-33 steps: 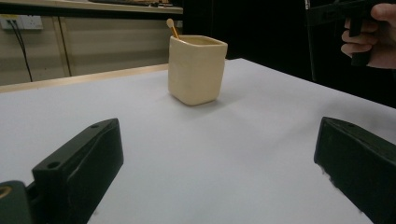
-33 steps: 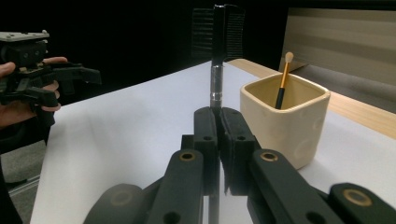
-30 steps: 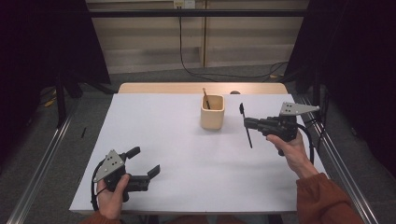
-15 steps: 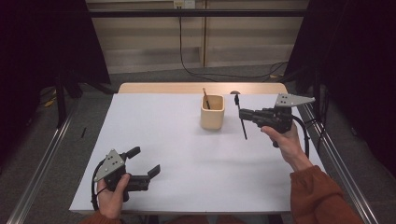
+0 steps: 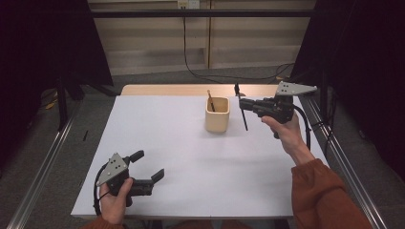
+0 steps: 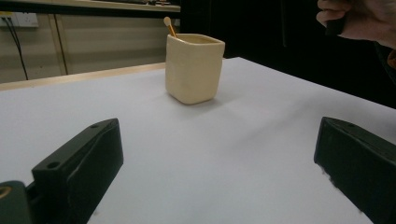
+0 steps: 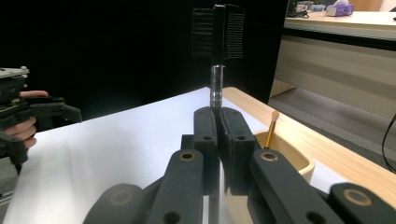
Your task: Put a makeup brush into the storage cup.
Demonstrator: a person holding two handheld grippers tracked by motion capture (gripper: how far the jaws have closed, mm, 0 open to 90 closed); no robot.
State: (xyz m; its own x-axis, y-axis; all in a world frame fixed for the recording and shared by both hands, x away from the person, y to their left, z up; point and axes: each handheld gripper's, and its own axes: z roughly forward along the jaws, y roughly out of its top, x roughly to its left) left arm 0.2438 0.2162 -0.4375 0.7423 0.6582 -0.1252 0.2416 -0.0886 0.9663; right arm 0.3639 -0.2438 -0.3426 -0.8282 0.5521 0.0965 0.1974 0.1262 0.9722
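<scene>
High view: the right gripper (image 5: 244, 103), clamped on the slim handle of a black brow comb (image 5: 243, 112), is holding the tool upright in the air just to the right of the cream cup (image 5: 217, 115) near the table's far edge. Seen from the right gripper view, its jaws are pressing together on the stem, the comb head (image 7: 218, 31) standing above them and the cup's rim (image 7: 299, 161) lying just below. By the look of it, this is the carrying step; next, the tool's lower end needs lining up over the cup's mouth before lowering. A wooden stick (image 5: 210, 99) is already leaning inside, taking up part of the opening. The left gripper (image 5: 148, 167), jaws wide and holding nothing, is resting at the white table's (image 5: 157, 124) near-left corner.
</scene>
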